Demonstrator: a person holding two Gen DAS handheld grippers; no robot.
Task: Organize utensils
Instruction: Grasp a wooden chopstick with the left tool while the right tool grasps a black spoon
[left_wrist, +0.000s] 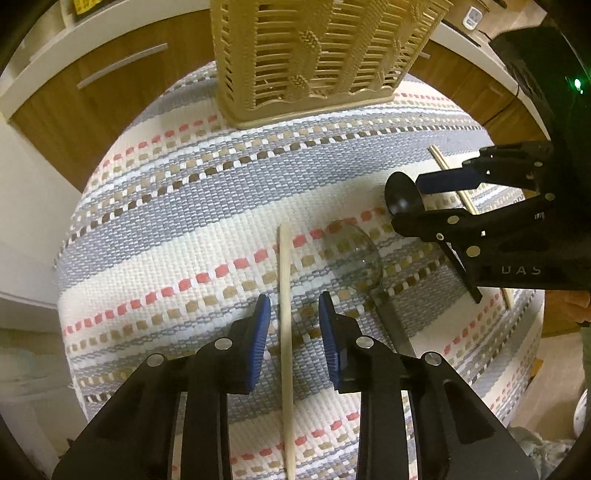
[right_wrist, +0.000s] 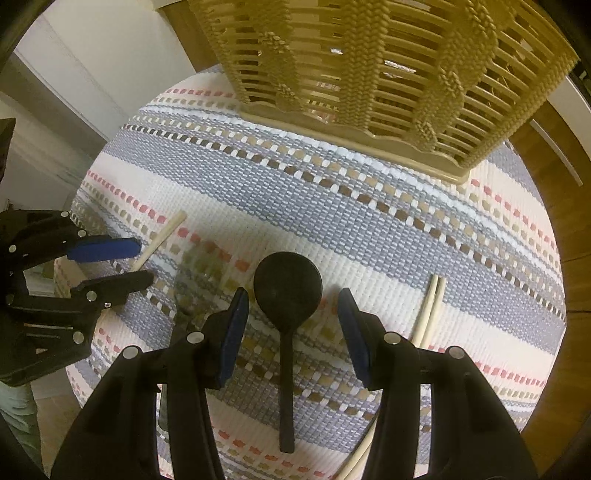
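Observation:
A tan slatted utensil basket (left_wrist: 314, 62) stands at the far side of a striped woven mat (left_wrist: 166, 229); it also shows in the right wrist view (right_wrist: 388, 74). My left gripper (left_wrist: 293, 325) is open, its blue pads either side of a pale wooden chopstick (left_wrist: 285, 314) lying on the mat. A clear spoon (left_wrist: 356, 254) lies just right of it. My right gripper (right_wrist: 291, 328) is open around a black spoon (right_wrist: 287, 291) lying on the mat. A pair of chopsticks (right_wrist: 428, 310) lies to its right.
Brown cabinet fronts (left_wrist: 92, 81) with metal handles stand behind the mat. The mat's edges drop off at left and right. The right gripper (left_wrist: 428, 199) appears in the left wrist view; the left gripper (right_wrist: 144, 262) appears in the right wrist view beside the single chopstick (right_wrist: 159, 240).

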